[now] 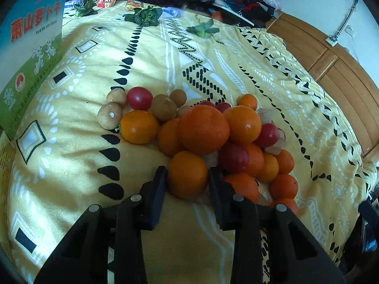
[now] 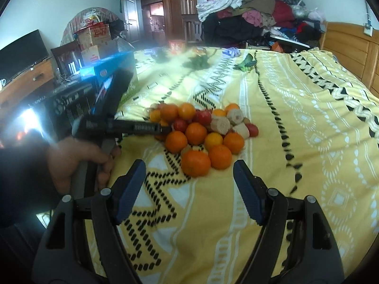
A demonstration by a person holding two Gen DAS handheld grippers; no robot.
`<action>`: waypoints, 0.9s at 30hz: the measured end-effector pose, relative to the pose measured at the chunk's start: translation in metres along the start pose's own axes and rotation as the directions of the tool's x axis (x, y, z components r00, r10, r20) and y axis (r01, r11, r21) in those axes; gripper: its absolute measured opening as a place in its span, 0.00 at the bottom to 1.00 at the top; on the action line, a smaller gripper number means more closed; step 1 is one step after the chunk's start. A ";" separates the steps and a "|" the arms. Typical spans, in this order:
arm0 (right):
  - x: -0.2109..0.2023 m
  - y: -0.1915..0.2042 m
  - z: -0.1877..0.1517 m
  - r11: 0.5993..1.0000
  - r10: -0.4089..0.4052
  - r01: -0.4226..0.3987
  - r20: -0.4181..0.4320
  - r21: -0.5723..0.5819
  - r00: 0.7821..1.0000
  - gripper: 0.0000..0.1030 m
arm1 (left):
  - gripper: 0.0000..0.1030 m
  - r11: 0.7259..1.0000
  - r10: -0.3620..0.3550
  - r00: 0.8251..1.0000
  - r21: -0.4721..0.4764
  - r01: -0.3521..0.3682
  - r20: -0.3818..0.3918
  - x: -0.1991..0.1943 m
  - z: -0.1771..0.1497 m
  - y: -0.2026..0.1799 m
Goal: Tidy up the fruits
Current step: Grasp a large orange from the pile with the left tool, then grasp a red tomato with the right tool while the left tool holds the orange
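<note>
Left gripper (image 1: 187, 174) angled down, clamped on orange (image 1: 188, 175) | right gripper (image 2: 189, 172) apart

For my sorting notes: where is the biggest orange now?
In the left wrist view, the biggest orange sits at the middle of the fruit pile on the yellow bedspread, just beyond the orange in the left gripper.

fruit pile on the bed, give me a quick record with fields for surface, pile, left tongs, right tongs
surface: yellow patterned bedspread
pile: oranges, red tomatoes and small brown fruits heaped together
left tongs: closed around a small orange at the pile's near edge, fingers against both its sides
right tongs: open, empty, hanging short of the nearest orange
box: printed carton standing left of the pile
</note>
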State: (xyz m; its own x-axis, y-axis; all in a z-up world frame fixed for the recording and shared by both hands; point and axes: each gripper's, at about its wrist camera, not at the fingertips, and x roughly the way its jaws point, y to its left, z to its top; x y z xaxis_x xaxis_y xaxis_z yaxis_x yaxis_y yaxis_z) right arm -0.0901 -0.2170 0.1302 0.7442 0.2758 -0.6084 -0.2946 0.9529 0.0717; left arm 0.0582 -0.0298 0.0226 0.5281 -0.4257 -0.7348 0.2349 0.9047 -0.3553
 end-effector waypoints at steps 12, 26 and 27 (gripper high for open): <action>0.074 -0.028 0.052 0.990 0.058 -0.069 -0.088 -0.120 0.994 0.42 | 0.35 0.999 -0.032 0.995 -0.002 0.033 0.095 -0.069 -0.019 0.003; 0.130 -0.019 0.062 0.963 0.064 -0.114 -0.201 -0.244 0.977 0.41 | 0.35 0.999 -0.053 0.992 0.007 0.053 0.114 -0.082 -0.013 0.001; 0.133 -0.018 0.064 0.962 0.057 -0.108 -0.203 -0.251 0.977 0.40 | 0.35 0.999 -0.054 0.992 0.008 0.053 0.114 -0.082 -0.013 0.000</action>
State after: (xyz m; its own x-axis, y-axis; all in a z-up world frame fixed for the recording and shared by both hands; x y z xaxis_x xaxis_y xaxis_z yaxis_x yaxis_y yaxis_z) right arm 0.0525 -0.1899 0.0983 0.5886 0.2981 -0.7514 -0.5147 0.8550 -0.0639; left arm 0.0043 0.0050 0.0748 0.6038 -0.4694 -0.6442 0.2690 0.8808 -0.3896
